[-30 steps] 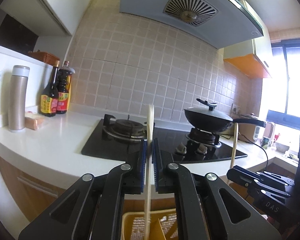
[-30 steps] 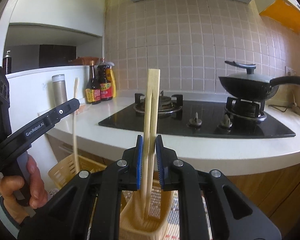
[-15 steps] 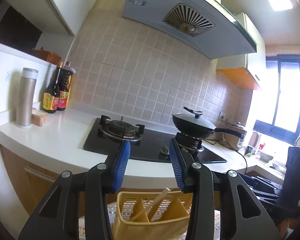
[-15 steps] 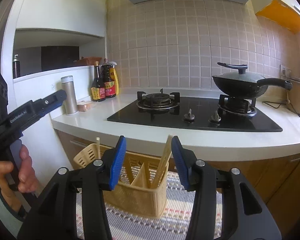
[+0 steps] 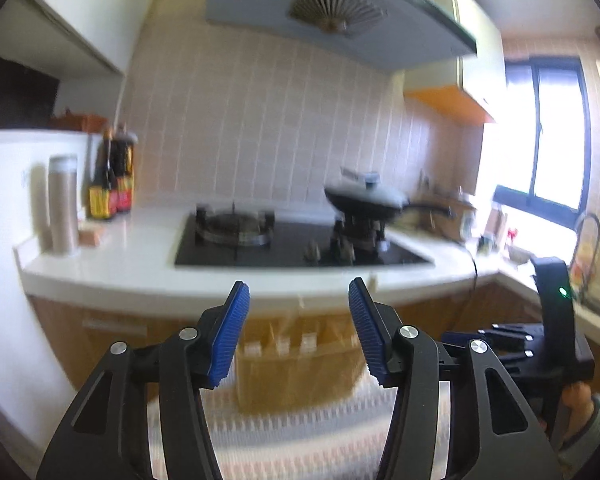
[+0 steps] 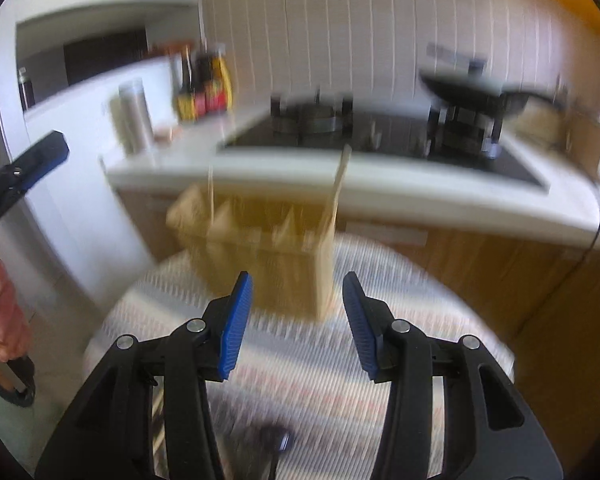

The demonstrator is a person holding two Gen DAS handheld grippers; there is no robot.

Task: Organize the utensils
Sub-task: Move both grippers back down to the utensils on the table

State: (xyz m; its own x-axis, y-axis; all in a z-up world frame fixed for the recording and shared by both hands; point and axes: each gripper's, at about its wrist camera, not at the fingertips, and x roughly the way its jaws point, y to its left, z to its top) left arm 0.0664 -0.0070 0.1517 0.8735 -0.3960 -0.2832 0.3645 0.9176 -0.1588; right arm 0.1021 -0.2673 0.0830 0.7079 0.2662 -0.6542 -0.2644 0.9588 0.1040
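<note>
A yellow utensil basket stands on a round striped mat; it also shows, blurred, in the left wrist view. Wooden chopsticks stick up from its right end, and a single wooden stick from its left end. My left gripper is open and empty, above and in front of the basket. My right gripper is open and empty, just short of the basket. A dark utensil lies on the mat below the right gripper, blurred.
A white counter carries a black gas hob, a lidded wok, sauce bottles and a steel flask. Wooden cabinet fronts stand behind the mat. The other gripper shows at each view's edge.
Both grippers let go of their wooden chopsticks into the basket, opened, and have pulled back and up. Both views are now motion-blurred.
</note>
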